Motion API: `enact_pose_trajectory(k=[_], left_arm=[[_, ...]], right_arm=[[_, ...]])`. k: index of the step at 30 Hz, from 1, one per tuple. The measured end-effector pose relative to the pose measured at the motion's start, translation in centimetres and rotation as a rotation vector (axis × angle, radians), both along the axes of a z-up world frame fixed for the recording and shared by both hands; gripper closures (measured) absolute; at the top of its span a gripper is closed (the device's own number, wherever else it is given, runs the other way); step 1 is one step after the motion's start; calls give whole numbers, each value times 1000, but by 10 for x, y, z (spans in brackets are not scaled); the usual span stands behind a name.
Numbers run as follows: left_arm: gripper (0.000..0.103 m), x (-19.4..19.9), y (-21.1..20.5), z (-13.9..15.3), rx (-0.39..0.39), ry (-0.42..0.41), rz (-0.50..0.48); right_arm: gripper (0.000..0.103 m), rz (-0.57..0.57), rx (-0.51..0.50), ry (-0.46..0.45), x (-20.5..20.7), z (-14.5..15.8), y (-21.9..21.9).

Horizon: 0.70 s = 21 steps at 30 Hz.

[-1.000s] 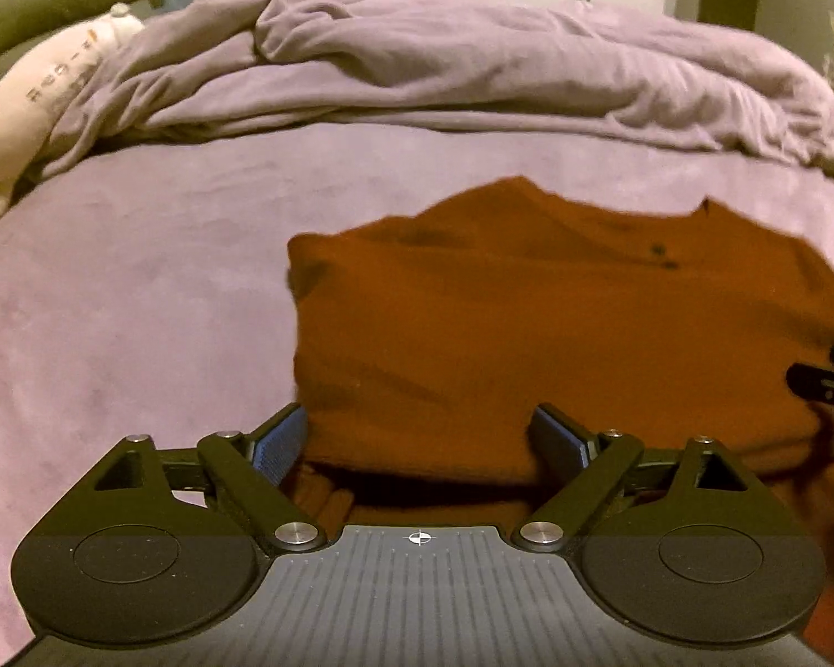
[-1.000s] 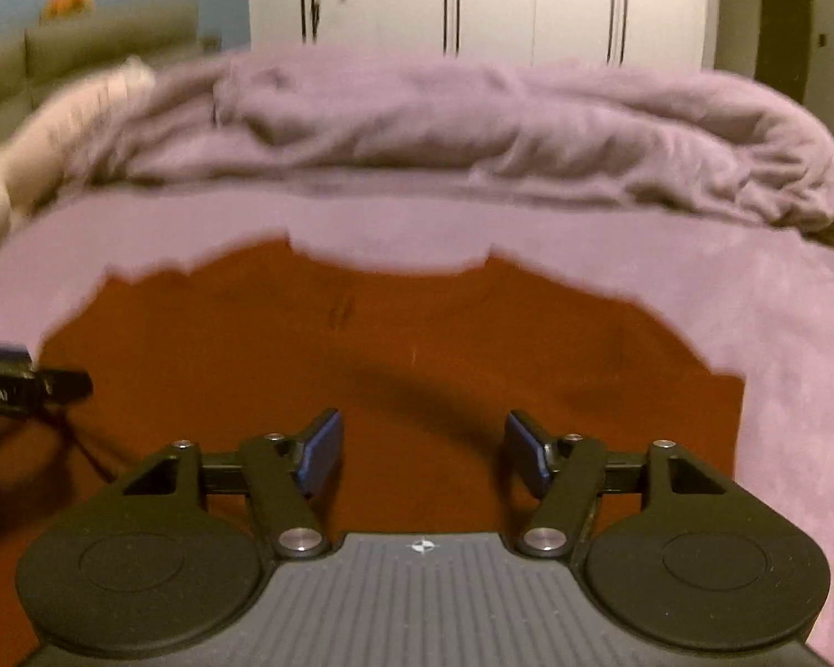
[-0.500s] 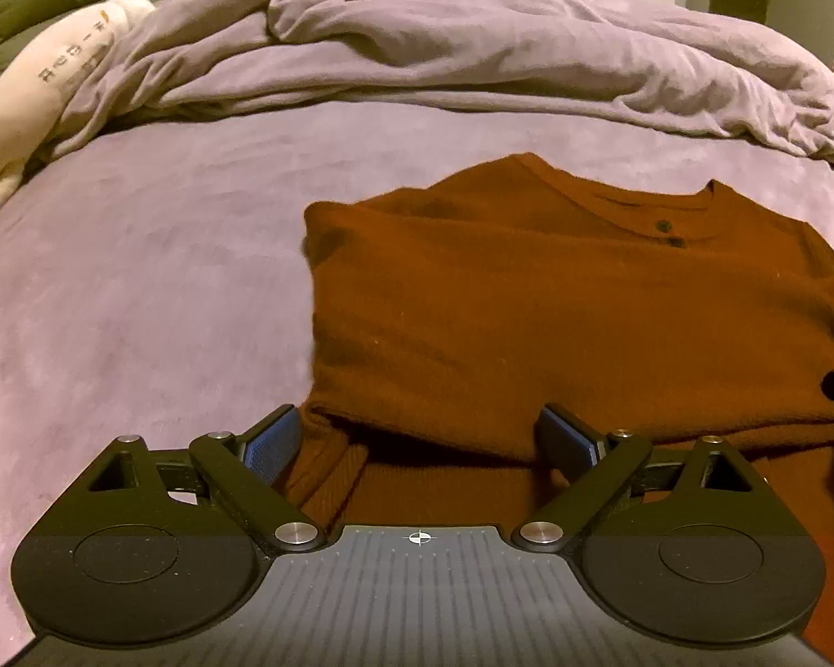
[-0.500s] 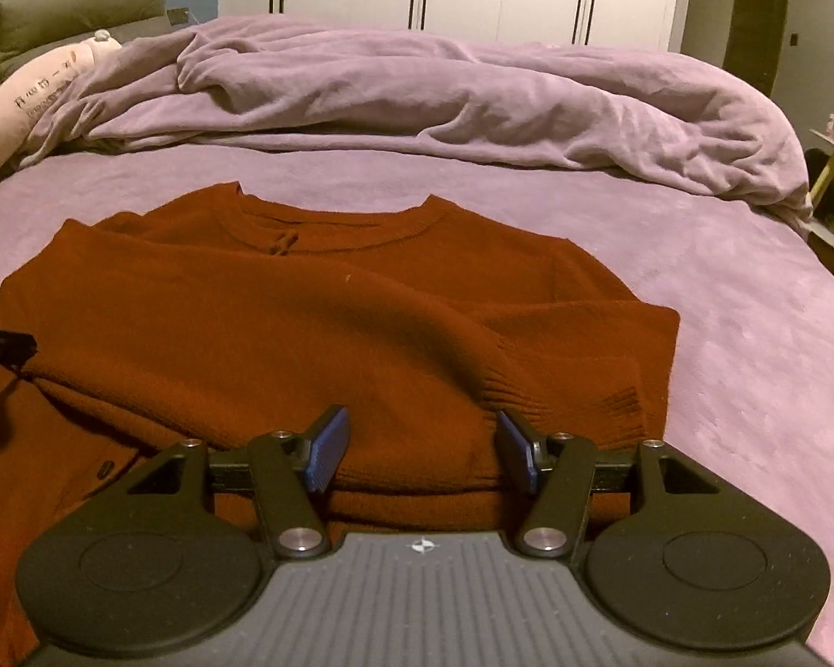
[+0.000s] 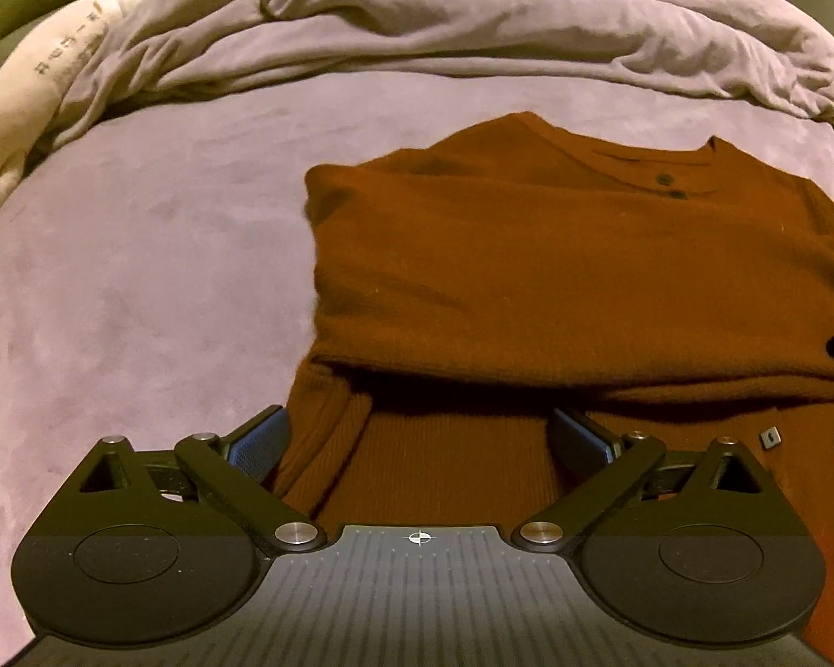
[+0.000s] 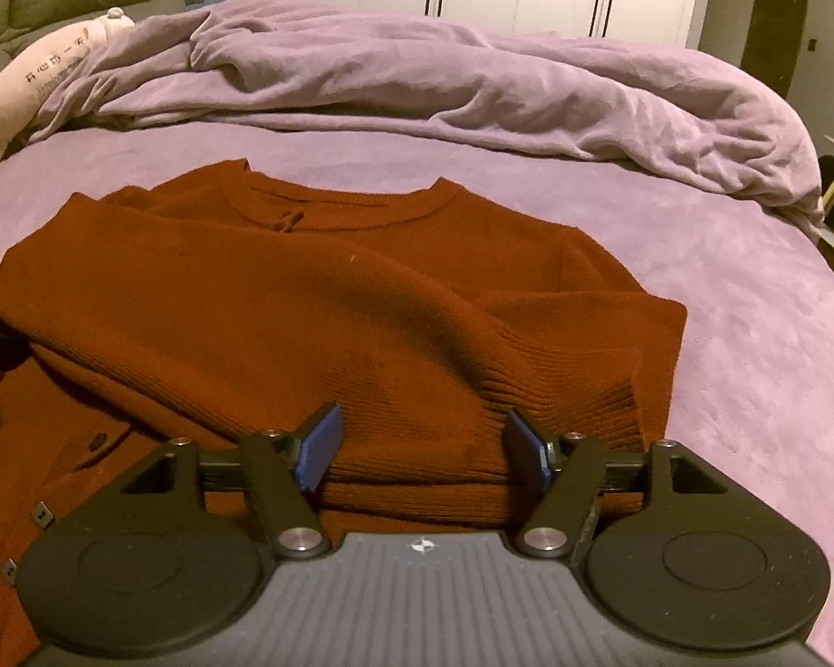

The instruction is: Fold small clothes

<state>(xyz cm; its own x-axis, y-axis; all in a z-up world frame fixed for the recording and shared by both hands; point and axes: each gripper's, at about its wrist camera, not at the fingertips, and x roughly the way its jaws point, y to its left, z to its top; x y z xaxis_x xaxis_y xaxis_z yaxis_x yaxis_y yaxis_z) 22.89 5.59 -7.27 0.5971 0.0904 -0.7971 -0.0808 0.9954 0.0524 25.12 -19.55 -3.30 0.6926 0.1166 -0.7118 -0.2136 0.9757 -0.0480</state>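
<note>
The left gripper (image 5: 417,439) has its jaws opening wide over the sweater's (image 5: 556,278) ribbed near edge, pads clear of the knit. The right gripper (image 6: 425,450) is opening too, a folded cuff between its pads, seemingly not pinched. The sweater lies folded on the bed (image 6: 750,333), sleeves laid across its front. Beyond it sits a rumpled duvet (image 6: 472,83).

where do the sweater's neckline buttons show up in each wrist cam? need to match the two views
Left wrist: neckline buttons upper right, two dark dots on the rust sweater.
Right wrist: same placket upper left of centre, below the collar; buttons too blurred to separate.
Shared landmark: cream plush toy at far left, beside the bunched lilac duvet.
</note>
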Motion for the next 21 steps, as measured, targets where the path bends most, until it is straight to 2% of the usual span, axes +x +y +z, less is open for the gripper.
enact_pose_trajectory(k=[3,6,9,11,15,17,19,21], left_arm=[[1,-10,5,9,-14,10,40],[1,-38,12,24,-27,-3,31],[1,-80,21,38,-38,-28,-4],[1,-111,30,40,-61,-15,-21],[2,-160,42,29,-68,50,-19],[3,-177,45,21,-66,76,-14],[6,-188,49,14,-85,105,12],[13,-195,55,8,-147,133,46]], right_arm=[[32,-4,-14,34,-2,9,0],[32,14,44,85,-23,25,-14],[32,-25,105,98,-73,37,-41],[32,-65,155,105,-117,42,-65],[33,-161,250,191,-194,37,-100],[42,-187,269,236,-218,30,-106],[45,-197,297,270,-236,24,-108],[50,-213,321,288,-244,19,-108]])
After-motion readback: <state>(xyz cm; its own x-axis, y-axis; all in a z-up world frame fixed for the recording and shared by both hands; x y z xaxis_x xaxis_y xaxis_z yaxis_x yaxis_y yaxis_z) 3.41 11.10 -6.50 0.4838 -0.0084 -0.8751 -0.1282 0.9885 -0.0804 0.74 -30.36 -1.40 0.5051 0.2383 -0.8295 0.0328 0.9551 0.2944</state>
